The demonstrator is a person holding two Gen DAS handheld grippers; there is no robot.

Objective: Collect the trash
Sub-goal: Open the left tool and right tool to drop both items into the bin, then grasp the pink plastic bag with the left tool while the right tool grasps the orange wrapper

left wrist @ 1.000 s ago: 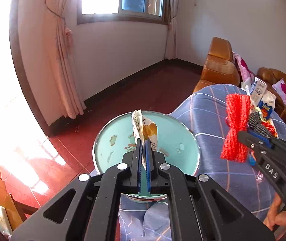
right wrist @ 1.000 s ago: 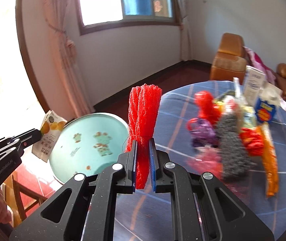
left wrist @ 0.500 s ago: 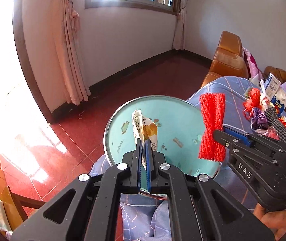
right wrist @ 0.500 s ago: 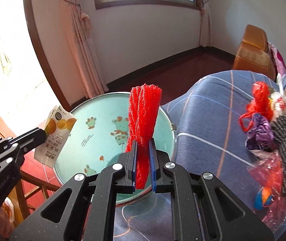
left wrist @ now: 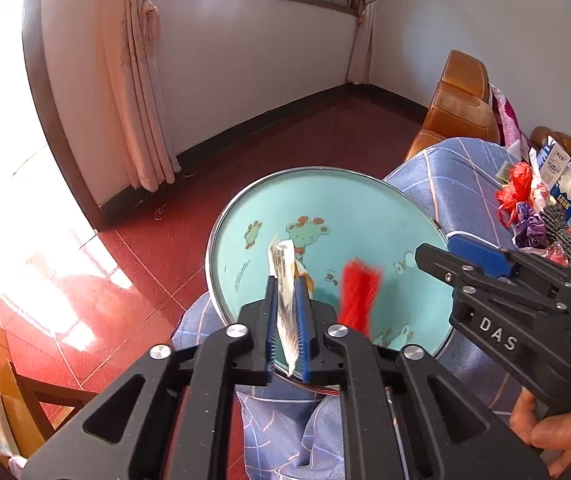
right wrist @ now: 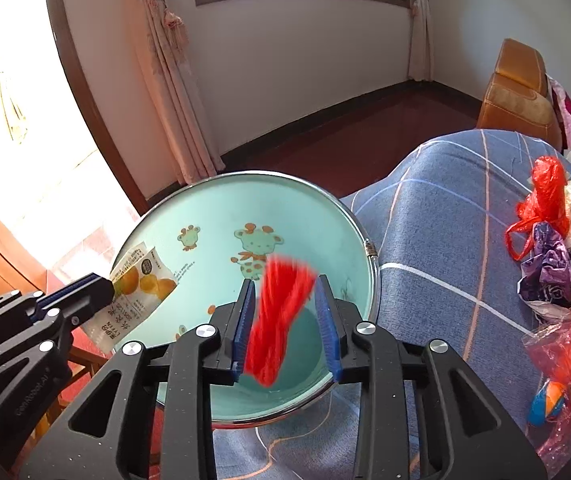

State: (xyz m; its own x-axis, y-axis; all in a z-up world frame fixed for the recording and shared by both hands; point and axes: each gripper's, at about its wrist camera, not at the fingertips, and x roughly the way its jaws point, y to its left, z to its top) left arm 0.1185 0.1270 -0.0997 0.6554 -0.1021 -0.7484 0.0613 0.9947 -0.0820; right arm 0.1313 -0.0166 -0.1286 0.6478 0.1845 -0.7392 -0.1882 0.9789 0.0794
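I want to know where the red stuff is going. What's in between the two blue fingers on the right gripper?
In the right wrist view, the red mesh bundle, blurred, sits between the open right gripper's fingers, over the teal basin.

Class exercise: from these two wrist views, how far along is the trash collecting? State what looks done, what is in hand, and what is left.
Done: nothing lies settled in the teal basin yet. In hand: the right gripper has its jaws apart, and the red mesh bundle, blurred, sits loose between them over the basin; the left gripper grips the snack packet above it. Left: the pile of wrappers and bags on the blue checked cloth.
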